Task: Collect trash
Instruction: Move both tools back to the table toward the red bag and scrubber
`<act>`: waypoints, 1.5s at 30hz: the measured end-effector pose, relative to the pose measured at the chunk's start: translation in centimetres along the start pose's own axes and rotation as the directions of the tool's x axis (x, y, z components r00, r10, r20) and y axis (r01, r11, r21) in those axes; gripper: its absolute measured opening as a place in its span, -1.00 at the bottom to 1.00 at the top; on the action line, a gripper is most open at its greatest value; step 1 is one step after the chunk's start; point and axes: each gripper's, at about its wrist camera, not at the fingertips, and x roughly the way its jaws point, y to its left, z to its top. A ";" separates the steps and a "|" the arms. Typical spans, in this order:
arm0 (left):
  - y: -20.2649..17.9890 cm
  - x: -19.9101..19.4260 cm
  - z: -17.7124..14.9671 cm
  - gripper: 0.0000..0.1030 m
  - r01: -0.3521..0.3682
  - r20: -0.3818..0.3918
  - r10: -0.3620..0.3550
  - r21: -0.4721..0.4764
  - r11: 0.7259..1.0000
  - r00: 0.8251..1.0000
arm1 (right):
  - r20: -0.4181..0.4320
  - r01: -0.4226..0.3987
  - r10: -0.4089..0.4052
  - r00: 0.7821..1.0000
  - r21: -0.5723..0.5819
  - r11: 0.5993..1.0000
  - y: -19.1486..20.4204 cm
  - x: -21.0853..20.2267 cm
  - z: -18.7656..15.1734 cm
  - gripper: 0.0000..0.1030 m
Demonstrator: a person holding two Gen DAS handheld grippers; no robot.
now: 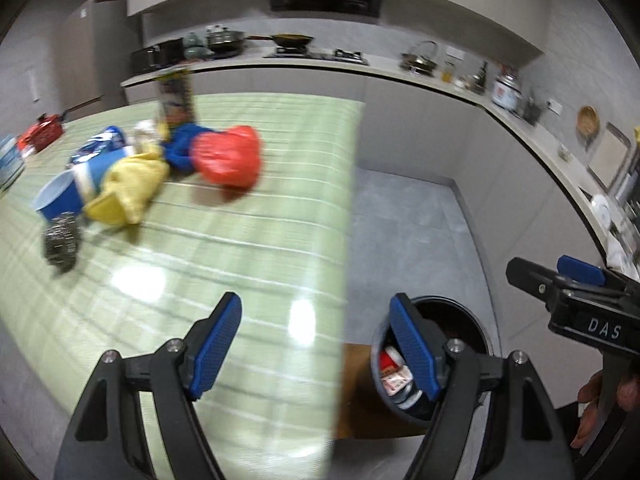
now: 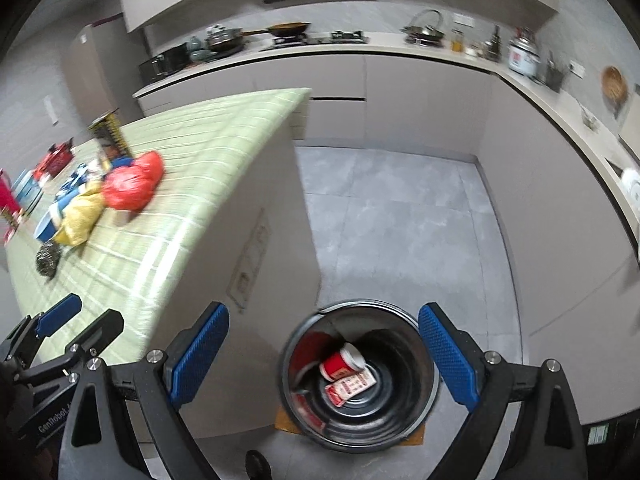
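A black trash bin (image 2: 424, 364) stands on the floor beside the table, holding a red cup (image 2: 340, 362) and a red-white carton (image 2: 350, 388); its rim also shows in the left wrist view (image 1: 476, 320). My right gripper (image 2: 324, 356) is open and empty above the bin. My left gripper (image 1: 316, 348) is open and empty over the table's edge. On the green table (image 1: 240, 240) lie a red bag (image 1: 228, 156), a yellow bag (image 1: 128, 188), a blue cup (image 1: 60, 198), a blue wrapper (image 1: 98, 146) and a steel scourer (image 1: 62, 242).
A tall printed can (image 1: 176, 94) stands behind the pile. A red pot (image 1: 42, 134) and stacked dishes (image 1: 10, 160) sit at the table's far left. A kitchen counter (image 1: 500, 112) with cookware runs along the back and right. Grey floor (image 2: 400, 220) lies between table and counter.
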 end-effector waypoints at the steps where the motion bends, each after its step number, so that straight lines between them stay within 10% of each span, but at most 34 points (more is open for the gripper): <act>1: 1.1 -0.3 0.0 0.50 -0.014 0.006 0.014 -0.014 1.000 1.000 | 0.001 -0.008 0.008 1.000 -0.009 1.000 0.6 0.0 0.1 0.89; 24: 23.1 1.7 1.9 0.50 -0.214 0.021 0.225 -0.232 0.949 0.974 | 0.007 -0.130 0.134 0.991 -0.190 0.973 18.7 5.2 5.3 0.88; 42: 26.2 7.2 3.9 0.50 -0.140 -0.060 0.130 -0.222 0.965 0.990 | -0.052 -0.119 0.111 0.992 -0.175 0.977 23.7 15.3 11.5 0.88; 45: 26.3 7.0 3.6 0.39 -0.131 -0.061 0.120 -0.238 0.962 0.991 | -0.074 -0.131 0.120 0.990 -0.166 0.978 23.5 16.0 11.5 0.46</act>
